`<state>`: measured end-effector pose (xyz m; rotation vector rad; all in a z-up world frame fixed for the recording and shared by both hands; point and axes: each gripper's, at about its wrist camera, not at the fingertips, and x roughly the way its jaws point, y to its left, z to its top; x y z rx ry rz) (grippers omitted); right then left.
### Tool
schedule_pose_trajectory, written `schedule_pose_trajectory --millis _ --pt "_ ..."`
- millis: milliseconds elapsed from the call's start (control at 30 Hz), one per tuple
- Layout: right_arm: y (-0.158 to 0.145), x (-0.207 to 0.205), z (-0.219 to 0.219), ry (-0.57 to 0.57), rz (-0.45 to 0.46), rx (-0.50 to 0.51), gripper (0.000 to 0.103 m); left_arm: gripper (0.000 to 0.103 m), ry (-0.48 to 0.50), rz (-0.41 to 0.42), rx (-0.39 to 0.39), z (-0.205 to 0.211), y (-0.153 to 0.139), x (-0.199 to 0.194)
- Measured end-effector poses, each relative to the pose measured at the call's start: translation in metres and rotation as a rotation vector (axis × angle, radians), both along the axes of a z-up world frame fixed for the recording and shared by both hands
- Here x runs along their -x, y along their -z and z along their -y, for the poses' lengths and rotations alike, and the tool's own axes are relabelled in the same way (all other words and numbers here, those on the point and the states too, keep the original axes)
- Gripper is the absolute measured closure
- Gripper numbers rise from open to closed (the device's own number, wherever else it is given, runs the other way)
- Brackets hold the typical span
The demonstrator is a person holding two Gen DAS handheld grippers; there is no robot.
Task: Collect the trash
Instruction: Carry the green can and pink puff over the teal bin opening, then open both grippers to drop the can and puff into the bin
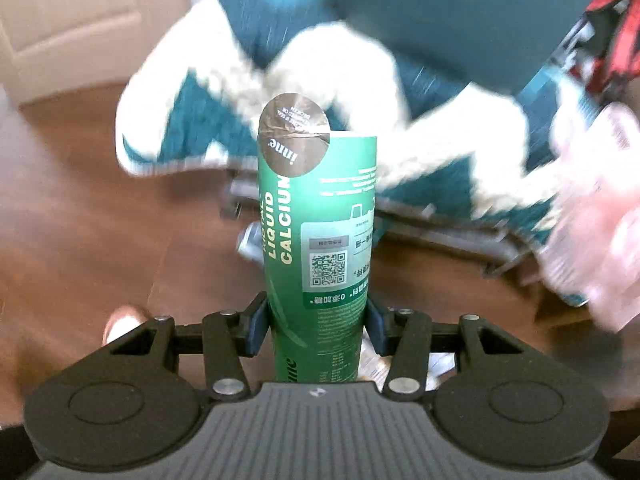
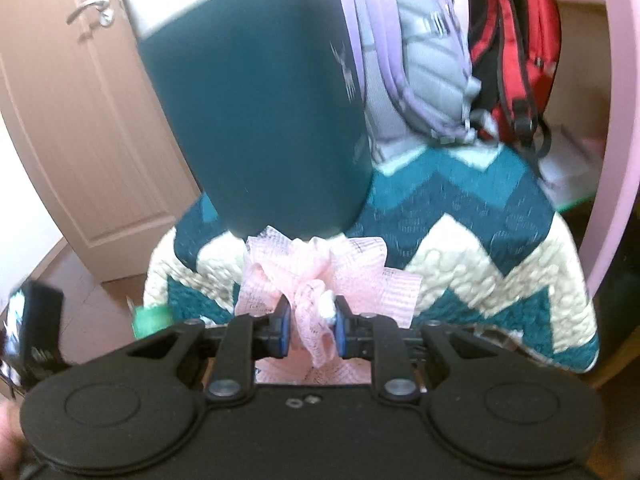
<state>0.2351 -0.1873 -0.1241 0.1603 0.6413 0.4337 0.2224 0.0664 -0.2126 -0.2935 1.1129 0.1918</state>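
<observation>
In the left wrist view my left gripper [image 1: 318, 322] is shut on a tall green carton [image 1: 318, 232] printed "LIQUID CALCIUM", with a brown round seal on its far end. The carton stands up between the blue pads, above the brown floor. In the right wrist view my right gripper [image 2: 312, 326] is shut on a crumpled pink mesh wrapper [image 2: 316, 276], which bunches out above and below the pads. The same pink wrapper [image 1: 596, 240] shows blurred at the right edge of the left wrist view. The green carton's end [image 2: 152, 316] peeks in at the lower left of the right wrist view.
A chair with a teal backrest [image 2: 260, 120] and a teal-and-cream zigzag cushion [image 2: 480, 240] stands ahead. A lilac backpack [image 2: 420, 60] and a red backpack [image 2: 516, 52] hang behind it. A beige door [image 2: 72, 120] is at the left, a pink panel [image 2: 616, 120] at the right.
</observation>
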Motion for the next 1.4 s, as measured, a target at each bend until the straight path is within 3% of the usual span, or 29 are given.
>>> schedule_pose_trajectory --millis 333,633,833,1033,1400 --pt "-0.101 0.018 0.003 -0.014 0.205 0.03 0.084 0.055 0.088 0.287 -0.002 0.012 -0.132 -0.003" --pt "-0.194 -0.019 -0.012 -0.016 0.368 0.063 0.084 0.055 0.162 0.493 -0.036 0.016 -0.25 -0.041" --pt "-0.231 -0.062 -0.034 -0.011 0.42 0.104 0.084 0.055 0.191 0.558 -0.055 0.017 -0.31 -0.09" --pt "-0.236 -0.103 -0.057 -0.025 0.389 0.135 0.084 0.055 0.196 0.582 -0.075 0.023 -0.332 -0.138" --pt "-0.202 -0.166 -0.088 -0.068 0.281 0.226 0.081 0.054 0.195 0.454 -0.111 0.022 -0.294 -0.209"
